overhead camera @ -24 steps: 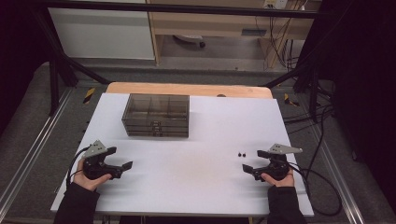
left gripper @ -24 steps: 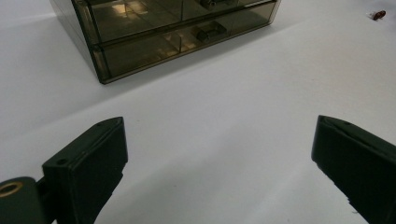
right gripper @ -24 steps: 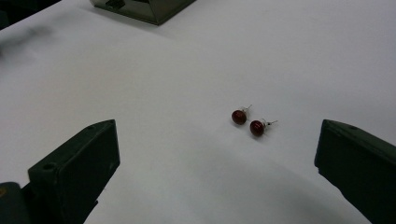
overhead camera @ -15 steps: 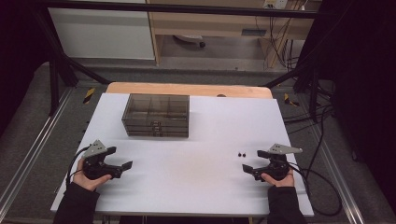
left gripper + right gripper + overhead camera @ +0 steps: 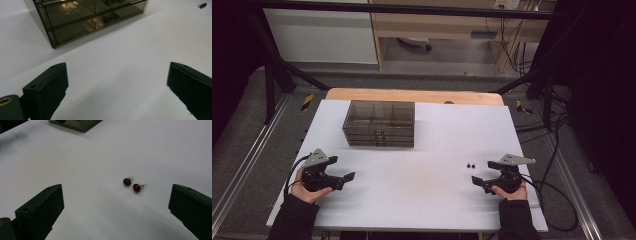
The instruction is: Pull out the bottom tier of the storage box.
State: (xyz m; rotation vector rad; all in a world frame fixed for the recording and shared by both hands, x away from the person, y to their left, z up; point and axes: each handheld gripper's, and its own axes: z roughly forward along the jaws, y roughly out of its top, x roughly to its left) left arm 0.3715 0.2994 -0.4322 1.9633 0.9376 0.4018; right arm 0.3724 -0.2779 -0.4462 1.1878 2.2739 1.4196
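A smoky transparent drawer box point(image 5: 379, 123) stands at the back left of the white table point(image 5: 422, 200); the left gripper view shows its drawers point(image 5: 92, 17) from close by. Two dark red stud earrings point(image 5: 132, 184) lie side by side on the table, seen as two small dots point(image 5: 470, 165) in the high view. My right gripper point(image 5: 481, 172) rests just right of them, open and empty, its jaws wide apart point(image 5: 116, 217). My left gripper point(image 5: 343, 175) rests at the front left, open with nothing between its jaws point(image 5: 117, 92).
A wooden board point(image 5: 412, 95) edges the table's far side. Cables point(image 5: 557, 200) trail from the right gripper over the table's right edge. Metal rails point(image 5: 242, 170) run along both sides, and cabinets stand beyond.
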